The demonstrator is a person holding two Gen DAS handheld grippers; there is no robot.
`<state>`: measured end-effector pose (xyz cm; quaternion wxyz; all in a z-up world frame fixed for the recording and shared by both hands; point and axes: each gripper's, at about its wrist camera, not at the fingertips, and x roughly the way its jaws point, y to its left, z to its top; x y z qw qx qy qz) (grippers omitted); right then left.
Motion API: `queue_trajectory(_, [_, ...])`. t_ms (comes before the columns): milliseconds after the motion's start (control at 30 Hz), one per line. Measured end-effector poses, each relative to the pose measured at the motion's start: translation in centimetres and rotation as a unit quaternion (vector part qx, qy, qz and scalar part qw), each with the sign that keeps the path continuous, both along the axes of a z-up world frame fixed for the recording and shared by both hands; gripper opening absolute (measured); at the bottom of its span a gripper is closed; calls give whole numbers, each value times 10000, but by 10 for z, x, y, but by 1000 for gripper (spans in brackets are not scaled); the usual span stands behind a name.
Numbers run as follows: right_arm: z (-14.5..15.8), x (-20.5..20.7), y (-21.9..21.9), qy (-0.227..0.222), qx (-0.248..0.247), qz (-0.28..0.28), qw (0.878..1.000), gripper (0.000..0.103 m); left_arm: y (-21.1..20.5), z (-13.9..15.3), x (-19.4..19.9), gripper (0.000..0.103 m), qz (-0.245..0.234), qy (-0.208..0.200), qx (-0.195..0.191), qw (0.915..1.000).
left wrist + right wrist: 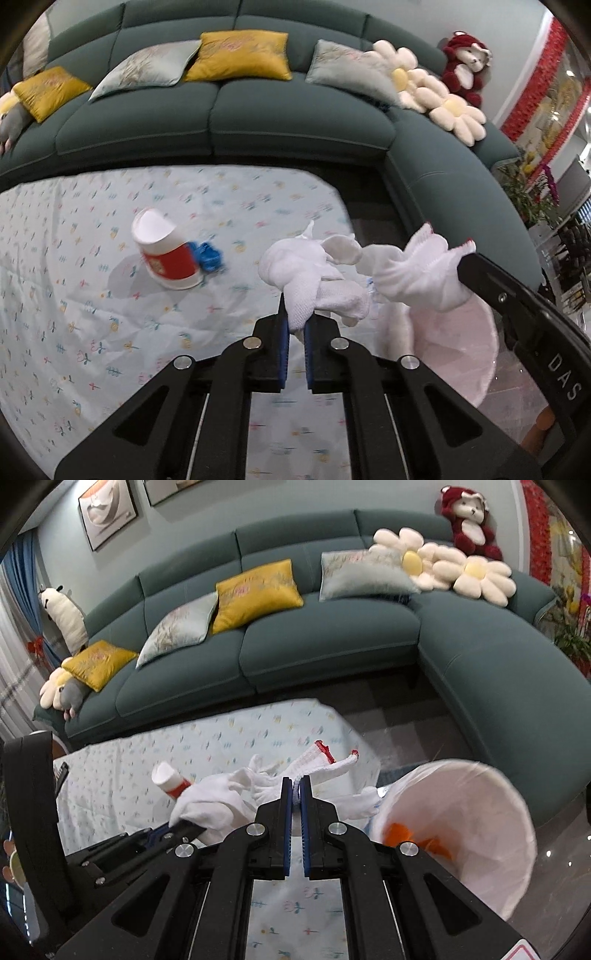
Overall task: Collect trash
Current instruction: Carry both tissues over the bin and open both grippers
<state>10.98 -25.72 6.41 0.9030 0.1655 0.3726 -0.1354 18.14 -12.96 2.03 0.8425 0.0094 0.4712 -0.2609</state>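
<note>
My left gripper (295, 325) is shut on a white knit glove (314, 273), held above the table. My right gripper (296, 788) is shut on a second white glove with a red cuff (325, 762); it shows in the left wrist view (417, 266) too. Both gloves hang close together beside a white-lined trash bin (491, 853), which holds orange scraps (402, 832). A red-and-white paper cup (166, 251) lies tilted on the table with a blue crumpled wrapper (208, 256) against it.
The table carries a pale floral cloth (110, 332). A dark green corner sofa (258, 122) with cushions and plush toys runs behind and to the right. The bin (461, 354) stands off the table's right end on the floor.
</note>
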Motion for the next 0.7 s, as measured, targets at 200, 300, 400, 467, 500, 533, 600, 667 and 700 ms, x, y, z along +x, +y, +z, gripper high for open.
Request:
queue_trajectory(200, [27,-28,-30,-203,-105,-258,9994,4,-31,28,-25,6,-252,-181,-155,9994])
queue_trajectory(300, [34,-43,-45,-256,-186,-399,9987,4,-46,36,-36,6,-399,-232,-173,9988])
queue_trajectory(400, [37,-58,-61,-269,-227,-531,9980,4,-63,40,-49,6,-555,-241,-185,9980])
queue_trajectory(467, [38,-68,-70,-262,-251,-619,9974,4,-74,41,-57,6,-645,-234,-180,9975])
queue_trajectory(500, [37,-73,-74,-257,-259,-659,9972,4,-80,40,-61,6,-696,-226,-178,9972])
queue_trajectory(533, [36,-78,-79,-251,-255,-699,9969,4,-86,40,-65,6,-748,-229,-168,9968])
queue_trajectory(600, [34,-88,-89,-228,-257,-796,9962,4,-95,39,-72,6,-844,-236,-152,9960])
queue_trajectory(667, [30,-96,-98,-210,-229,-869,9957,4,-105,38,-79,6,-926,-235,-127,9953])
queue_trajectory(700, [28,-100,-101,-198,-221,-905,9955,4,-110,37,-82,6,-965,-214,-119,9950])
